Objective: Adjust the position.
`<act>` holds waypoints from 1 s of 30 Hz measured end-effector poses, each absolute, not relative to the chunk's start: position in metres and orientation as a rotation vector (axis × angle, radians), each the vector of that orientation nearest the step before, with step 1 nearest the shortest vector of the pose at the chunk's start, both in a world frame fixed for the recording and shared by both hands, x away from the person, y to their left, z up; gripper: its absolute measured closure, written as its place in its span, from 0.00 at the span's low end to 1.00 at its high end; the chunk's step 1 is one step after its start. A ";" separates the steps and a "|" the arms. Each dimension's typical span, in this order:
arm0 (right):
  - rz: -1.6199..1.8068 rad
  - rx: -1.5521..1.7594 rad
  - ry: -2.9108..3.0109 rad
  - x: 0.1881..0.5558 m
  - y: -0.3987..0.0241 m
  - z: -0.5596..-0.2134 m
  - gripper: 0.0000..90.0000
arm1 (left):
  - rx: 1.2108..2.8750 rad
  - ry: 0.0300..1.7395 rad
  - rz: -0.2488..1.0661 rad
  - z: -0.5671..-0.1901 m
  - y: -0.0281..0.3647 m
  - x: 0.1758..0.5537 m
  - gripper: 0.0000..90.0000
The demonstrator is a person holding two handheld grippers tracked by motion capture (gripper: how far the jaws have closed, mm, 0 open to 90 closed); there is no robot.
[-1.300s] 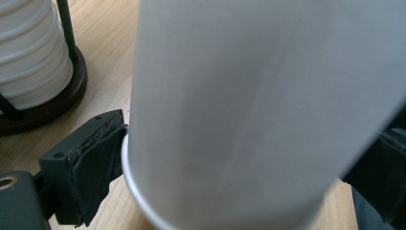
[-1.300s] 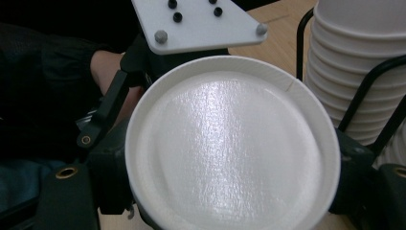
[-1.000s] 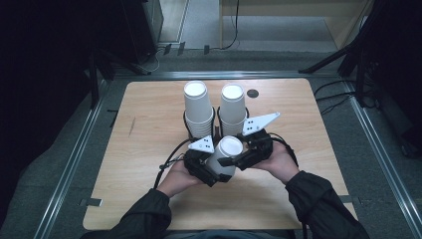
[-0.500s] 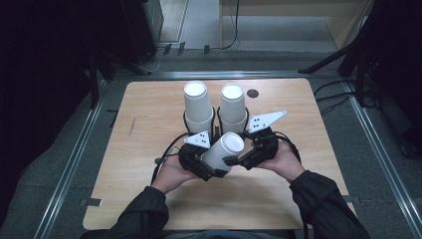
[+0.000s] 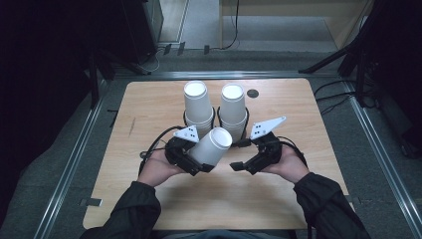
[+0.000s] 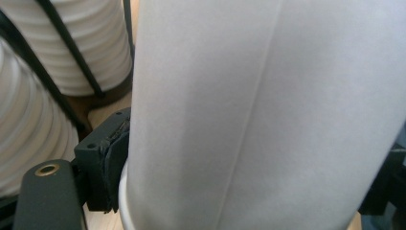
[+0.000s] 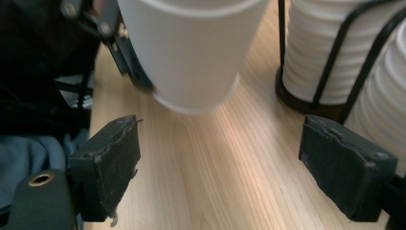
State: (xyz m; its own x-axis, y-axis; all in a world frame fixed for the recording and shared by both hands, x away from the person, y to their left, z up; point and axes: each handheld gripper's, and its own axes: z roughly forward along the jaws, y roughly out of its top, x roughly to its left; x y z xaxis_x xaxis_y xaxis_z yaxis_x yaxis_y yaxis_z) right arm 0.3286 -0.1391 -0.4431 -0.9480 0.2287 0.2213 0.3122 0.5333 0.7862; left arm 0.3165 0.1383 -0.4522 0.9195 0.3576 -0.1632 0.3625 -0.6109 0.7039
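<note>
A white paper cup (image 5: pixel 215 142) lies tilted in my left gripper (image 5: pixel 203 158), mouth up and to the right, lifted off the table. In the left gripper view the cup (image 6: pixel 268 115) spans the jaws of that gripper (image 6: pixel 244 182), which have just been closing and press on its wall. My right gripper (image 5: pixel 240 155) stands just right of the cup. In the right gripper view its jaws (image 7: pixel 220 177) have just been opening. They stand wide apart with only bare wood between them, and the cup's base (image 7: pixel 191 52) hangs ahead of them.
Two tall stacks of white cups (image 5: pixel 198 102) (image 5: pixel 233 104) stand in black wire holders just behind the grippers. The wooden table (image 5: pixel 144 104) has a small black disc (image 5: pixel 253 93) near its far edge. Metal rails run along both sides.
The cup has gone from between both grippers to tilted and slightly raised in the left one. The right gripper has opened, let go of the cup and drawn a little to the right.
</note>
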 end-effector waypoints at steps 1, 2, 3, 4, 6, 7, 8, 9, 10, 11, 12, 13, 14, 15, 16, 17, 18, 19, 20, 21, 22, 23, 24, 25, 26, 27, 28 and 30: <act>-1.393 -0.476 -2.685 0.328 -0.141 -0.447 0.17 | 2.287 0.522 -0.009 -0.453 0.139 0.317 0.16; -1.386 -0.479 -2.683 0.328 -0.142 -0.448 0.17 | 2.307 0.522 -0.006 -0.454 0.139 0.318 0.16; -1.375 -0.482 -2.684 0.328 -0.143 -0.450 0.17 | 2.327 0.520 0.001 -0.455 0.139 0.319 0.16; -1.370 -0.488 -2.684 0.328 -0.144 -0.452 0.17 | 2.337 0.518 0.002 -0.456 0.139 0.320 0.16; -1.356 -0.497 -2.694 0.329 -0.146 -0.455 0.17 | 2.356 0.509 0.006 -0.456 0.137 0.321 0.16; -1.352 -0.499 -2.695 0.329 -0.147 -0.456 0.17 | 2.360 0.506 0.006 -0.457 0.136 0.321 0.16; -1.346 -0.505 -2.697 0.329 -0.147 -0.457 0.17 | 2.376 0.493 0.014 -0.456 0.135 0.322 0.16; -1.340 -0.507 -2.706 0.329 -0.148 -0.459 0.17 | 2.391 0.487 0.015 -0.457 0.134 0.322 0.16; -1.334 -0.507 -2.712 0.328 -0.148 -0.460 0.17 | 2.406 0.477 0.018 -0.457 0.132 0.323 0.16; -1.322 -0.508 -2.722 0.327 -0.149 -0.462 0.17 | 2.416 0.476 0.011 -0.458 0.131 0.324 0.16; -1.317 -0.502 -2.729 0.327 -0.149 -0.463 0.17 | 2.427 0.472 0.012 -0.459 0.130 0.324 0.16; -1.310 -0.503 -2.730 0.327 -0.150 -0.463 0.17 | 2.438 0.465 0.011 -0.460 0.128 0.324 0.16; -1.311 -0.498 -2.734 0.326 -0.151 -0.464 0.17 | 2.446 0.464 0.000 -0.460 0.126 0.325 0.16; -1.308 -0.502 -2.734 0.326 -0.151 -0.464 0.17 | 2.455 0.463 -0.005 -0.461 0.124 0.325 0.16; -1.300 -0.500 -2.734 0.325 -0.152 -0.464 0.17 | 2.463 0.459 -0.019 -0.462 0.123 0.326 0.16; -1.302 -0.493 -2.737 0.325 -0.153 -0.465 0.17 | 2.471 0.454 -0.032 -0.463 0.121 0.326 0.16; -1.304 -0.494 -2.734 0.324 -0.154 -0.465 0.17 | 2.476 0.451 -0.029 -0.463 0.118 0.326 0.16; -1.307 -0.490 -2.731 0.324 -0.155 -0.465 0.17 | 2.485 0.442 -0.035 -0.464 0.116 0.326 0.16; -1.314 -0.487 -2.732 0.324 -0.155 -0.465 0.17 | 2.495 0.433 -0.037 -0.465 0.115 0.326 0.16; -1.316 -0.487 -2.729 0.323 -0.156 -0.465 0.17 | 2.505 0.423 -0.036 -0.465 0.113 0.326 0.16; -1.320 -0.481 -2.730 0.323 -0.157 -0.465 0.17 | 2.512 0.419 -0.047 -0.467 0.111 0.327 0.16; -1.321 -0.483 -2.730 0.323 -0.157 -0.466 0.17 | 2.515 0.418 -0.047 -0.467 0.110 0.327 0.16; -1.320 -0.478 -2.728 0.323 -0.157 -0.467 0.17 | 2.518 0.411 -0.054 -0.469 0.107 0.327 0.16; -1.317 -0.476 -2.729 0.323 -0.157 -0.467 0.17 | 2.527 0.406 -0.056 -0.469 0.106 0.327 0.16; -1.316 -0.473 -2.727 0.323 -0.157 -0.467 0.17 | 2.539 0.394 -0.056 -0.471 0.103 0.327 0.16; -1.316 -0.463 -2.729 0.323 -0.157 -0.468 0.17 | 2.546 0.387 -0.063 -0.472 0.100 0.327 0.16; -1.319 -0.461 -2.728 0.322 -0.157 -0.468 0.17 | 2.558 0.378 -0.064 -0.474 0.098 0.327 0.16; -1.325 -0.448 -2.726 0.322 -0.156 -0.468 0.17 | 2.570 0.369 -0.080 -0.477 0.093 0.326 0.16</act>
